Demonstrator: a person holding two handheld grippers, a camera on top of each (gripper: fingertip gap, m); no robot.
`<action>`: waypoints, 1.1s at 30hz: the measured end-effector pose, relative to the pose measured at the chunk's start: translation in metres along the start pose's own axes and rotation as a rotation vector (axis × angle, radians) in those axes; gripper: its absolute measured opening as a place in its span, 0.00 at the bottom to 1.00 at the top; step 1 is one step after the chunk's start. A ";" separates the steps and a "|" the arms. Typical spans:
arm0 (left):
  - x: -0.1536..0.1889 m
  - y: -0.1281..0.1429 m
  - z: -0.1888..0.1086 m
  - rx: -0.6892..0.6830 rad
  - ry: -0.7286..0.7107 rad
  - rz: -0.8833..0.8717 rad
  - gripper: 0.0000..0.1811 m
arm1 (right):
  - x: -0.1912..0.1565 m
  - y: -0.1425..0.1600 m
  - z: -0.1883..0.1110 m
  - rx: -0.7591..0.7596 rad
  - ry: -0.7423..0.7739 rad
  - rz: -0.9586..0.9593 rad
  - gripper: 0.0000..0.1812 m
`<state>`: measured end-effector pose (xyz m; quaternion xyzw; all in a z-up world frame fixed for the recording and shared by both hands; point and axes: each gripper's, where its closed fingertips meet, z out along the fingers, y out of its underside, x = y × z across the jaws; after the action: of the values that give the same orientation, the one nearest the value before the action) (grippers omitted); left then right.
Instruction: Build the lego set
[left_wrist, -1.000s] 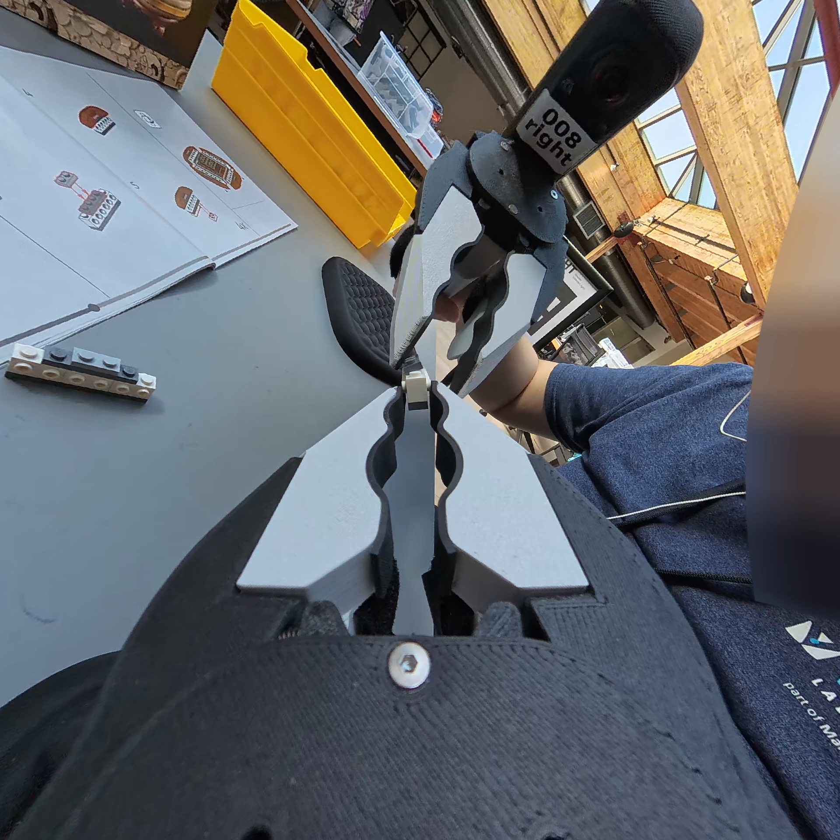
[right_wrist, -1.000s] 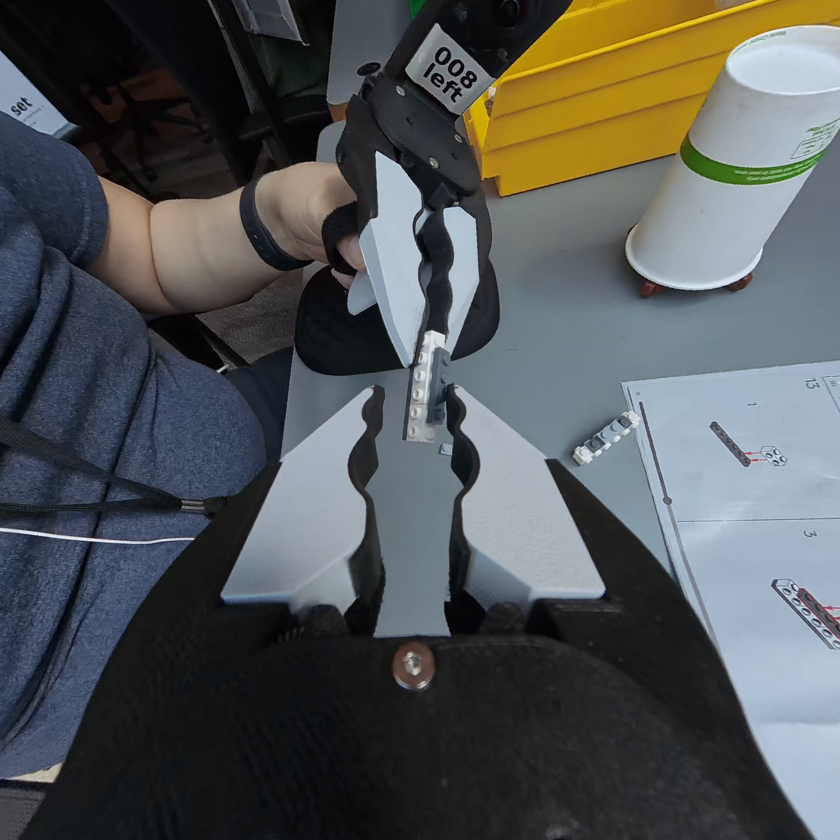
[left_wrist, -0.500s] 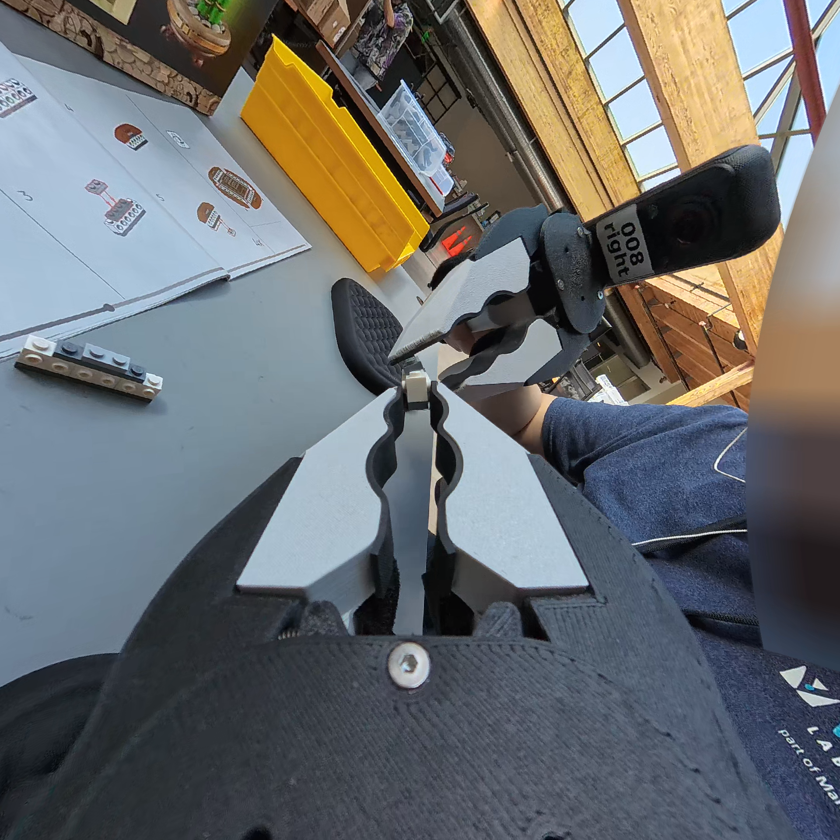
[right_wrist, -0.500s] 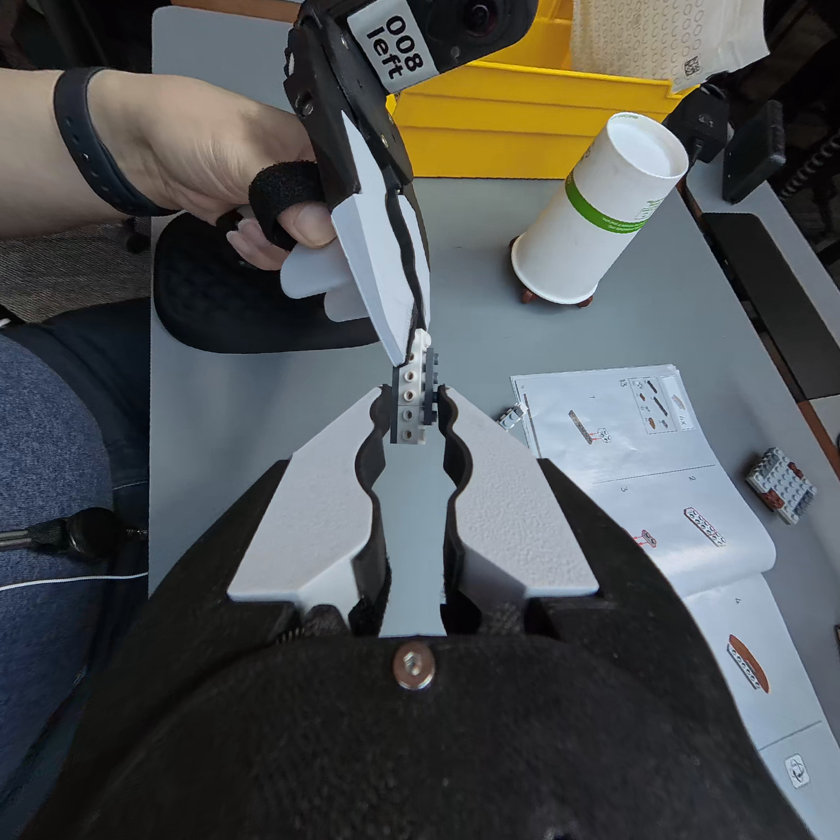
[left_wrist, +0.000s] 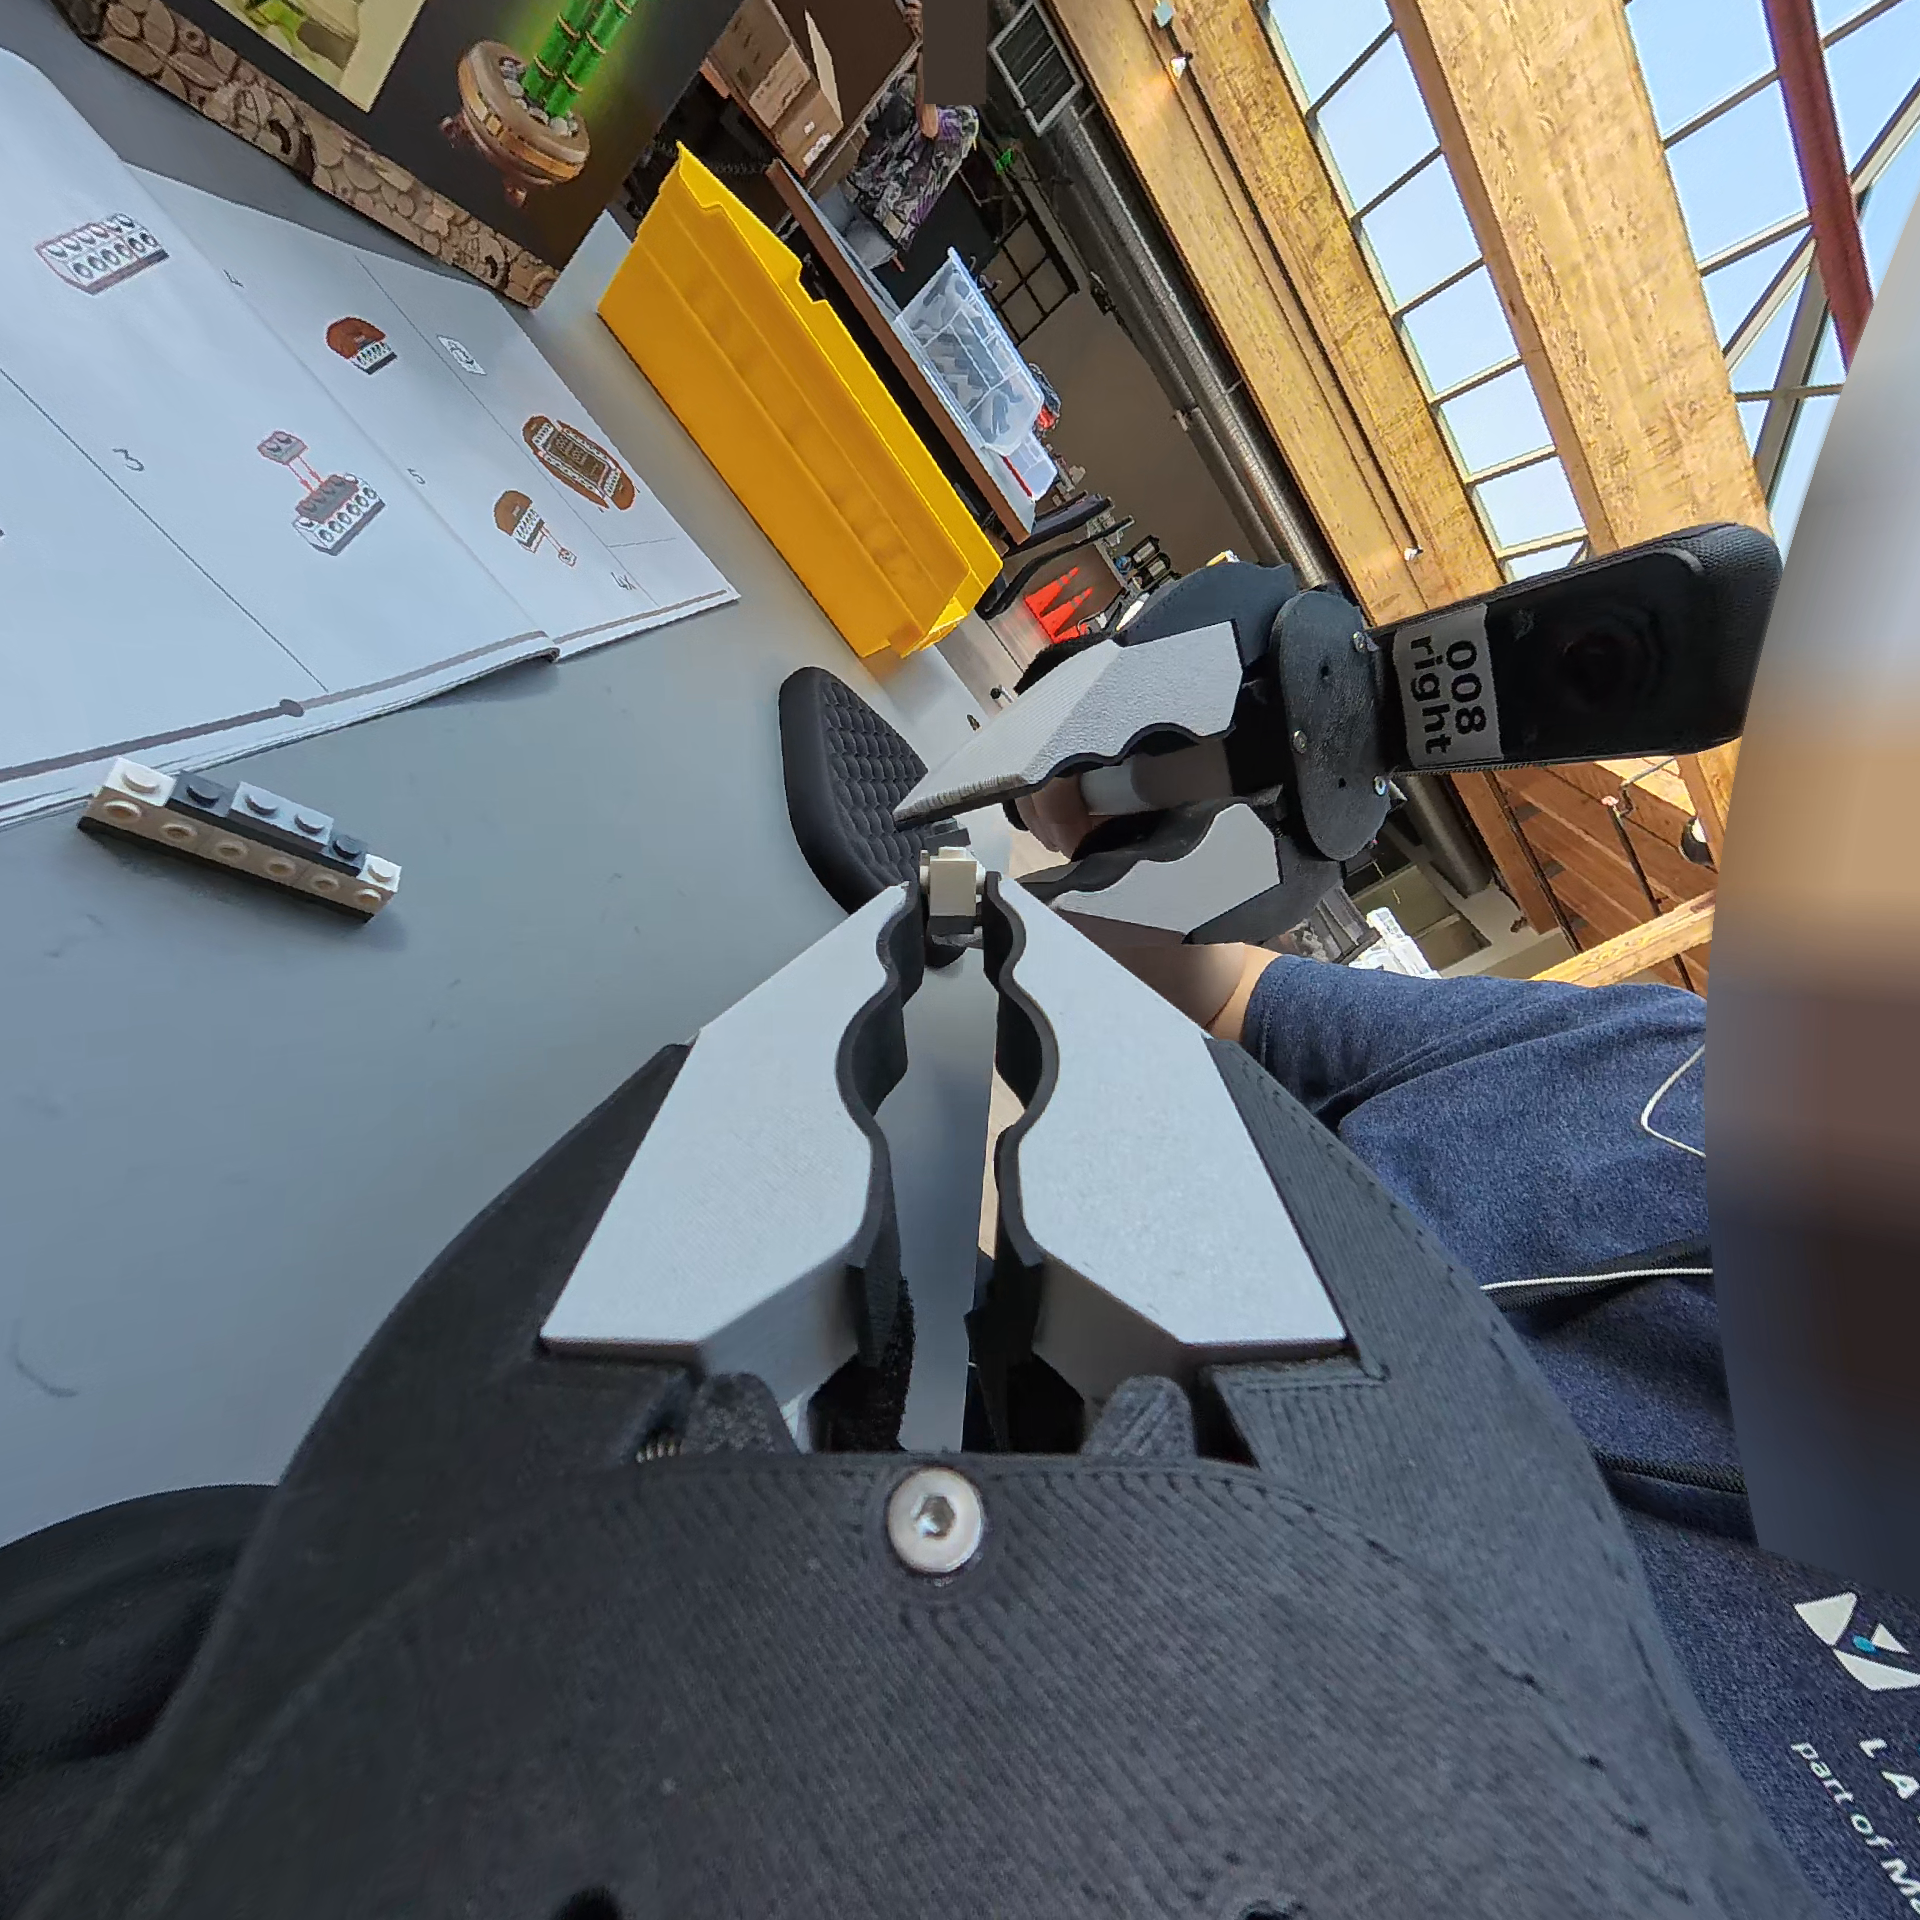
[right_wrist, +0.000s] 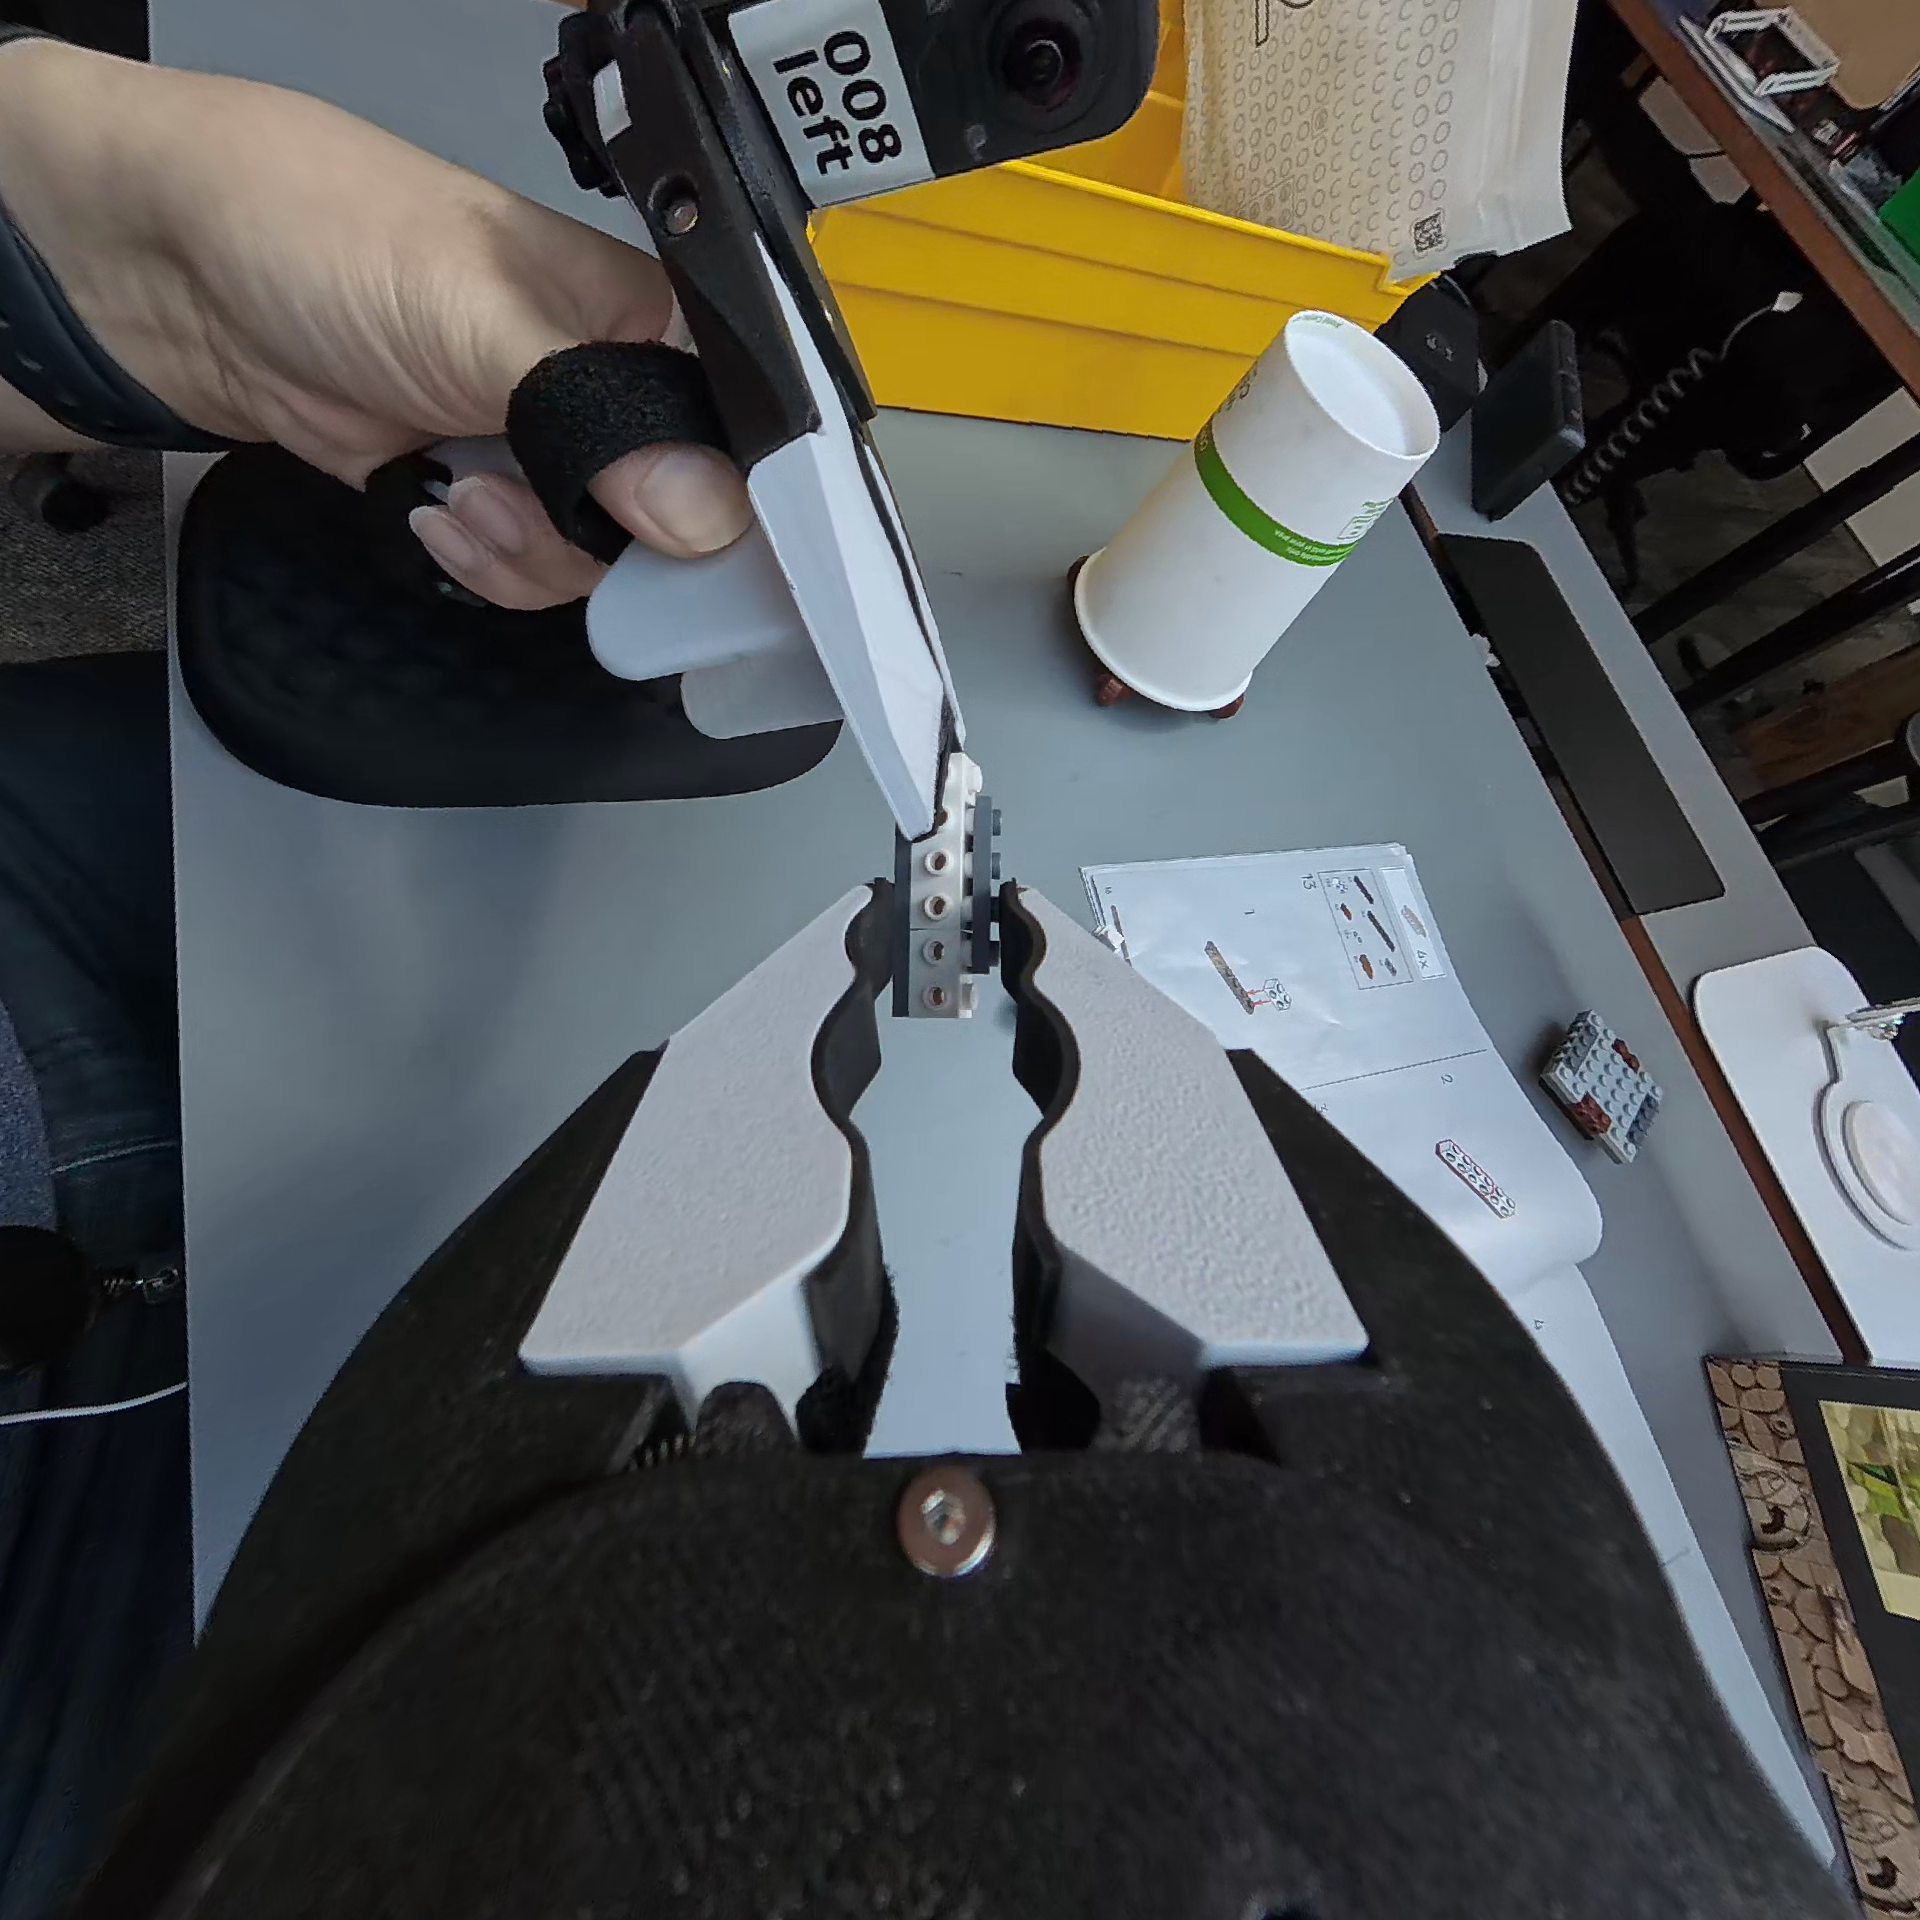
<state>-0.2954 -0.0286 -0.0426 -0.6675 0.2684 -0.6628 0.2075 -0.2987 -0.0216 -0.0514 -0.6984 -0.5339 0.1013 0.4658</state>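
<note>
A short grey-and-white studded plate strip (right_wrist: 940, 914) is clamped at its far end by the closed left gripper (left_wrist: 954, 896). Its near end is bracketed by the right gripper (right_wrist: 943, 940), jaws narrowly parted; contact cannot be told. Right of the tongs lies a small grey-and-brown block assembly (right_wrist: 1600, 1085), so most building seems left.

Grey tabletop (right_wrist: 436, 1039). Carrying: open instruction booklet (right_wrist: 1351, 997), upturned paper cup (right_wrist: 1257, 520), yellow bin (right_wrist: 1060, 281), black mesh pad (right_wrist: 343, 675), brick strip (left_wrist: 239, 836), small grey brick block (right_wrist: 1600, 1086).
</note>
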 end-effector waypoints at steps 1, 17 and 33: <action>-0.001 0.001 0.000 -0.002 -0.005 0.000 0.05 | 0.000 0.001 0.001 -0.008 0.002 -0.001 0.10; 0.000 0.005 0.010 0.044 0.020 0.082 0.12 | 0.007 0.002 -0.003 -0.038 0.087 -0.101 0.10; -0.008 0.018 0.017 0.053 -0.001 0.077 0.05 | -0.008 0.012 0.002 -0.058 0.120 -0.223 0.10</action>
<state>-0.2800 -0.0388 -0.0603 -0.6514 0.2759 -0.6608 0.2507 -0.2959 -0.0274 -0.0645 -0.6527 -0.5822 -0.0085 0.4848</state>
